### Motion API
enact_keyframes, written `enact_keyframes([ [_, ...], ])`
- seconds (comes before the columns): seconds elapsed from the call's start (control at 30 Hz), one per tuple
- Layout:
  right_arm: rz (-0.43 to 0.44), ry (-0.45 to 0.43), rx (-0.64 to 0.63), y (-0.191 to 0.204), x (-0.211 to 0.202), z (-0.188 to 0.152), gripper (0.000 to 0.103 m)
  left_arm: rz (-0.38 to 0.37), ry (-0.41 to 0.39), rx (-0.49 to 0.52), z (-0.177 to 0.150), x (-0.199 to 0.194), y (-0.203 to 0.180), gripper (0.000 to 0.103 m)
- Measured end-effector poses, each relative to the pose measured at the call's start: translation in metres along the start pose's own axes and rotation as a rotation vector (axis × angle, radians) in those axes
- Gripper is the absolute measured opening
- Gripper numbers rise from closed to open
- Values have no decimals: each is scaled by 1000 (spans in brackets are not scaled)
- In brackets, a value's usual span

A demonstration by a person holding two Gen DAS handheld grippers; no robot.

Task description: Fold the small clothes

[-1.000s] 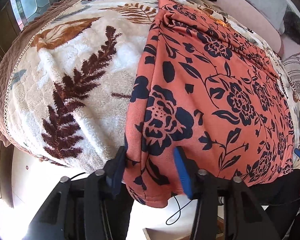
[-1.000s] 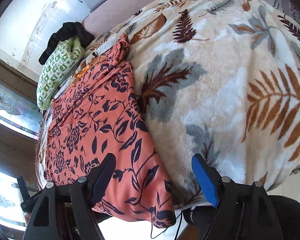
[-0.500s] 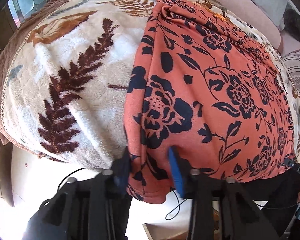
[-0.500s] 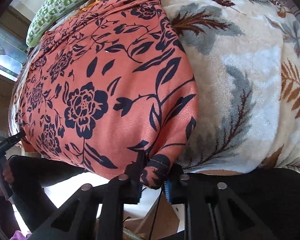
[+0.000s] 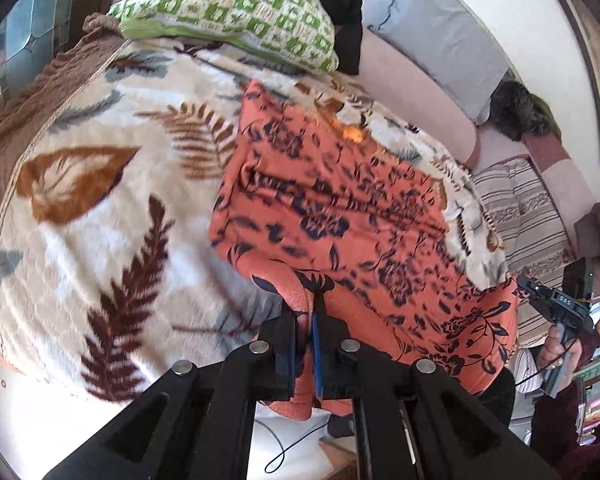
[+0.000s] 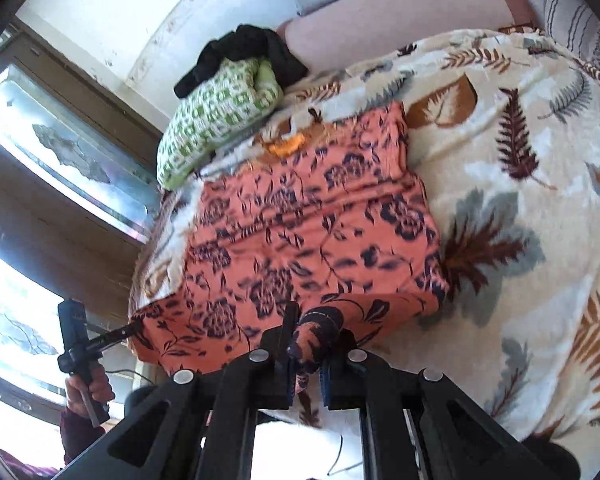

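On leaf blanket (image 5: 100,208) | both grippers (left (image 5: 305,332), right (image 6: 306,344)) fingers pinching floral garment (image 5: 340,208) corners

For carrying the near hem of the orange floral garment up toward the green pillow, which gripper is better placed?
Neither clearly: the left gripper and the right gripper each pinch a near corner of the orange floral garment, lifted off the leaf-print blanket. Both should probably move together toward the green pillow.
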State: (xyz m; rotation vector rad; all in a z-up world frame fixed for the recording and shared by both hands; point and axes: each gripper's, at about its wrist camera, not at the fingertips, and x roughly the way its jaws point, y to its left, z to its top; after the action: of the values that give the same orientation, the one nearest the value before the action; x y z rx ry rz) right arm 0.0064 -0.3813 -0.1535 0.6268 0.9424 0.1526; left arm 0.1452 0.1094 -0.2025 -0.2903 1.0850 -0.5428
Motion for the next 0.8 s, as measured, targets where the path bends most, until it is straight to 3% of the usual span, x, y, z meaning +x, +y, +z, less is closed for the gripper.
enact_keyframes([
  [0.13, -8, -118, 65, -16, 15, 71, 9, -1, -43, -16, 86, 27, -9, 7],
  [0.27, -32, -218, 150, -46, 53, 148, 9, 23, -75, -92, 172, 82, 1, 10],
  [0.33, -27, -252, 243, -70, 83, 183, 12, 35, -107, -147, 204, 118, 12, 12],
  [0.37, -30, -267, 276, -83, 100, 196, 15, 28, -120, -186, 214, 136, 19, 19],
  [0.4, -60, -266, 307, -95, 119, 207, 25, 51, -127, -230, 219, 151, 28, 24],
  [0.43, -103, -250, 345, -108, 137, 215, 33, 86, -133, -271, 218, 162, 36, 32],
  [0.5, -160, -230, 419, -130, 163, 217, 69, 101, -188, -340, 210, 167, 50, 33],
  [0.6, -190, -273, 450, -146, 170, 202, 70, 90, -327, -425, 179, 144, 59, 45],
  [0.67, -193, -276, 382, -140, 166, 192, 70, 126, -382, -429, 154, 128, 48, 65],
  [0.8, -182, -252, 197, -93, 171, 184, 70, 298, -349, -412, 117, 127, 20, 67],
])
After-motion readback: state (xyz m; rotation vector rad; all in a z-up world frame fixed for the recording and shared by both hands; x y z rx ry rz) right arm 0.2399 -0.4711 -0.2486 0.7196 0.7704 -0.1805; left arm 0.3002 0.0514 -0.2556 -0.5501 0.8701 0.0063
